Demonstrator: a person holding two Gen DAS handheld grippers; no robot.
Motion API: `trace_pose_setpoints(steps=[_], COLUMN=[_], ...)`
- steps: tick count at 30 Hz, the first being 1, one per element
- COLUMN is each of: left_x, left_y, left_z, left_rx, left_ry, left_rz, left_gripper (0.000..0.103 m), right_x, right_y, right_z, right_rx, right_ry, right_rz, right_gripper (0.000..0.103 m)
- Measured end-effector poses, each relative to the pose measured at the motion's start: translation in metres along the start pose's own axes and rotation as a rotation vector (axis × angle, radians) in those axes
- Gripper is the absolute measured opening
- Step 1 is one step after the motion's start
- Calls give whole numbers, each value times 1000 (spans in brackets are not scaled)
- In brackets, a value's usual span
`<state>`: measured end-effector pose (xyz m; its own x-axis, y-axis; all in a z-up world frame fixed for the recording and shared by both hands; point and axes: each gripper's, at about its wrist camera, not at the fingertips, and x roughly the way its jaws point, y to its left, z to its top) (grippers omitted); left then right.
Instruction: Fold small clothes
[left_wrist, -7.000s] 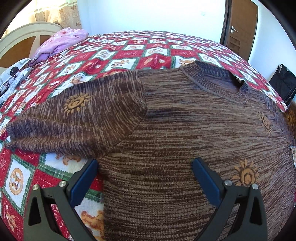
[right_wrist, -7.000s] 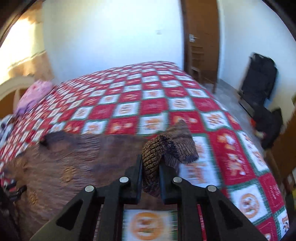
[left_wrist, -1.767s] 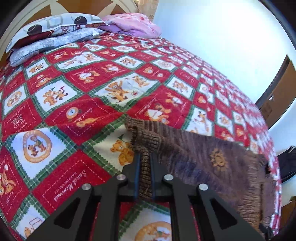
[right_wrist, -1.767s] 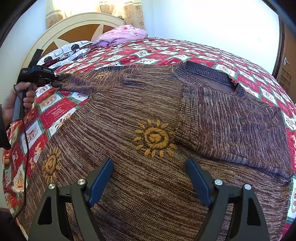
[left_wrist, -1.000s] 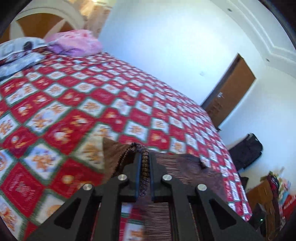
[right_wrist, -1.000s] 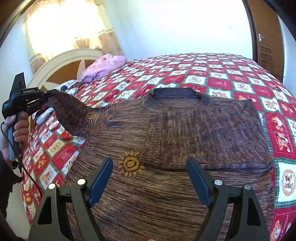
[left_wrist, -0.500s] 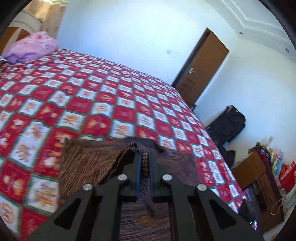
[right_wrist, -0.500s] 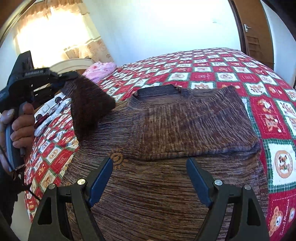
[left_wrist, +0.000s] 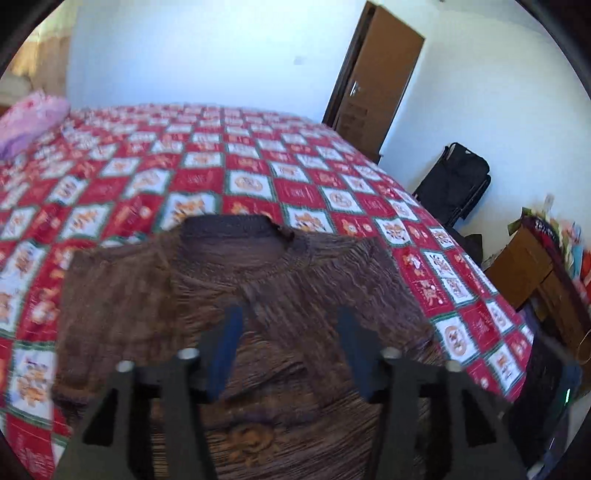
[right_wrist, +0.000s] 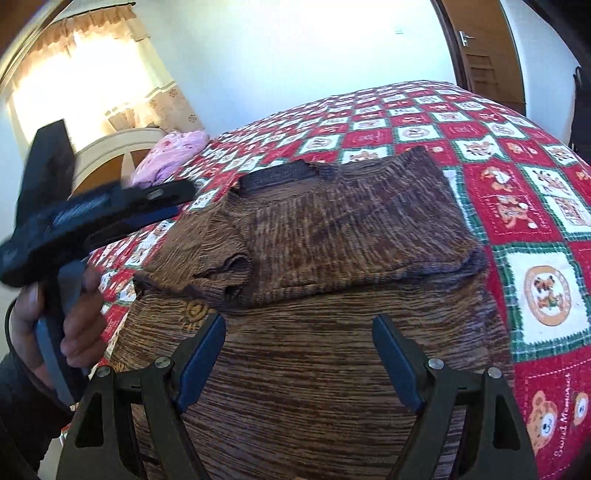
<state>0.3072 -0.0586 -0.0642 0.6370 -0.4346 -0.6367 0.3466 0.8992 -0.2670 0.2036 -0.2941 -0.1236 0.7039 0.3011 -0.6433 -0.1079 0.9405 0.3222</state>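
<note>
Bed: a wide bed under a red, white and green checked quilt (left_wrist: 258, 184) printed with teddy bears fills both views from centre to 12 o'clock.
Sweater: a brown marled knit sweater (right_wrist: 314, 354) with orange sun motifs lies flat on the quilt, dark ribbed collar (right_wrist: 277, 175) toward 12 o'clock in the right wrist view; both sleeves are folded across the chest, the sleeve at 9 o'clock lying rumpled with its cuff open.
Door: a brown wooden door (left_wrist: 380, 85) stands at 1 o'clock in the left wrist view.
Bag: a black bag (left_wrist: 458, 181) leans on the white wall at 3 o'clock, beyond the bed edge.
Pillow: a pink pillow (right_wrist: 170, 155) rests by the cream headboard at 10 o'clock in the right wrist view.
Left gripper: the black two-finger left gripper (left_wrist: 291, 336) with blue pads is blurred, its jaws opening, nothing clamped between them; the sweater's chest lies below.
Left hand: the person's left hand (right_wrist: 70, 321) grips the handle at 8 o'clock.
Right gripper: the matching right gripper (right_wrist: 299, 354) hovers at 6 o'clock, jaws wide apart, empty, above the sweater's lower body.
</note>
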Motion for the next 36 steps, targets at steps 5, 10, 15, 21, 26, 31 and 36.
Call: trace_pose_setpoints(steps=[5,10,15,21,26,31,36], left_x=[-22,-25,-8,-12,-9,-8,-7], left_y=[62,135,149,136,149,149,149], left_z=[-22,-43,-64,-71,-73,-72,-72], left_rx=[46,-96,-143,-90,-154,-155,-149], left_ry=[-46,11,69,49,61,57,57], left_rz=[342,511,477,477,427,424,442], left_gripper=[75,75,75,78,84,84,87], right_x=[2,33,87,135,120,100,95], right_y=[18,71,120,115,41,12,101], right_z=[17,38,45,58,107,113,79], right_rx=[-76,-263,-404,-423,-220,-106,-336], right_ry=[19,64,139,216,125,107,75], right_rz=[-38,-90,-112,-240,-460,-458,-167], right_gripper=[82,82,82,82,82,82,82])
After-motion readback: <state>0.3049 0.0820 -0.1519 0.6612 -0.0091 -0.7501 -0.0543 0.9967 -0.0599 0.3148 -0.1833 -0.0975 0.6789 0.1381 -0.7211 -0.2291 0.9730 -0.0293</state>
